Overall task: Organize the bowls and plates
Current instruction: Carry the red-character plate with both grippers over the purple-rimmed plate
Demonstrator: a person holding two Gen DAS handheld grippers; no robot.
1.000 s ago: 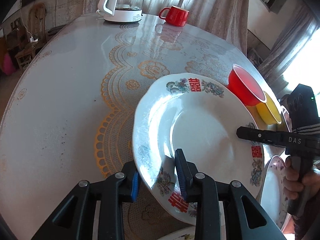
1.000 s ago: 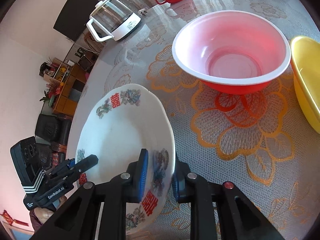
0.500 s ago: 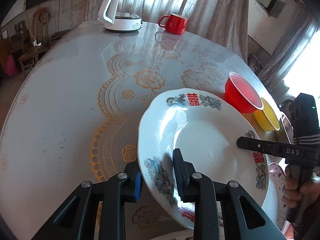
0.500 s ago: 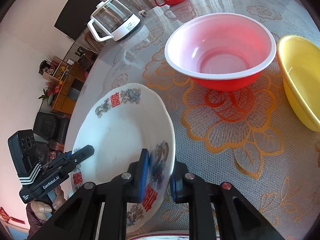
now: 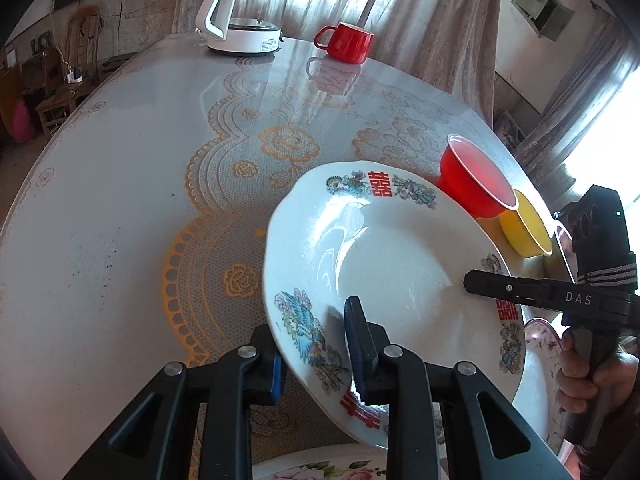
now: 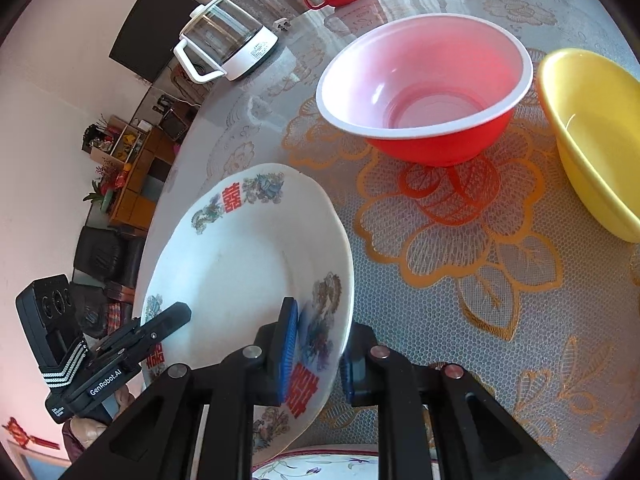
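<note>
Above the lace-patterned table (image 5: 120, 200), we hold one white plate (image 5: 392, 264) between both grippers, tilted, its rim painted with birds, flowers and red characters. Our left gripper (image 5: 316, 344) has its blue-padded fingers (image 5: 358, 336) clamped on the plate's near rim, one pad on the upper face and one beneath. Our right gripper (image 6: 316, 344) pinches the opposite rim the same way, with one pad on the painted face and the other behind the edge.

Beyond the plate, close to its far rim, stands a red bowl (image 6: 428, 92) with a pale inside, upright on the table. Just beside the red bowl, on the side away from the plate, sits a yellow bowl (image 6: 596, 136); we cannot tell whether the two touch. Below the plate, at the near table edge, we see parts of flowered plates (image 5: 320, 468).

Far from the plate, at the table's back edge, a glass kettle (image 5: 244, 12) on a white base stands near a red mug (image 5: 346, 42), the two apart.
</note>
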